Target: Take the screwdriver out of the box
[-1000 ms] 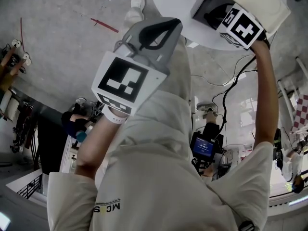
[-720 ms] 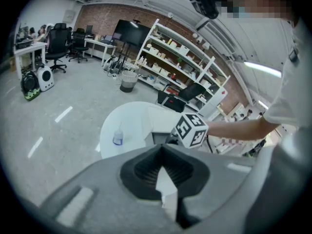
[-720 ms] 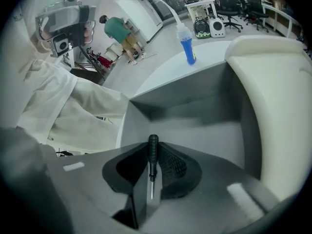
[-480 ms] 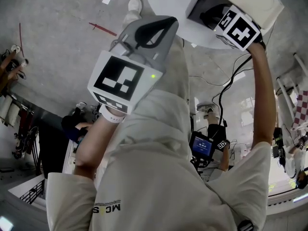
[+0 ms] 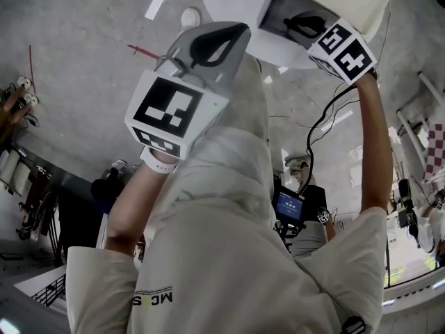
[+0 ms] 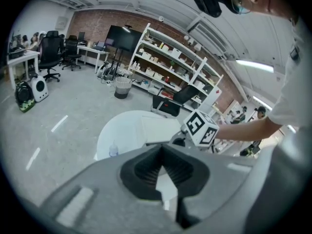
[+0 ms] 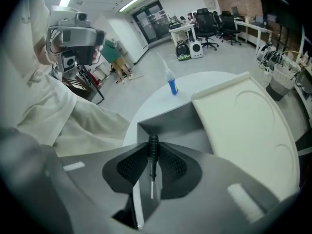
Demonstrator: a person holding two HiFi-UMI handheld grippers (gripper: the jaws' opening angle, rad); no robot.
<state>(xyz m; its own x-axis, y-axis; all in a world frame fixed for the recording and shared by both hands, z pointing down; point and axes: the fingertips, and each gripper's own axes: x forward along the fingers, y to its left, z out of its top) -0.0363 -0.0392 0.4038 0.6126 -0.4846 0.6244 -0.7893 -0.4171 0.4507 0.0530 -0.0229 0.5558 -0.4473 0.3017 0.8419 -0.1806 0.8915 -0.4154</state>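
Two grippers are showing, each carrying one cube with black-and-white square markers. The right gripper (image 7: 153, 149) is clamping the one screwdriver (image 7: 152, 157) between its two dark, finely ribbed pads, with the jaws pressing on both sides of it. The screwdriver is standing upright in the grip, its black grooved handle rounding off at the top and its thin bright metal shaft running down between the pads. It is sitting at the open mouth of the single box (image 7: 248, 126), in front of the box's plain grey inner wall; whether it is clear of the opening cannot be told. The box is showing a smooth cream lid with a shallow round impression pressed into it. It is resting on one round white table (image 7: 146, 108), where one clear slim bottle (image 7: 171, 84) with blue liquid is standing well apart from the box. The left gripper (image 6: 162, 152) is hanging in front of the person's pale fabric sleeve, away from the table, its smooth grey jaws meeting at the tips with nothing between their ridged black pads.
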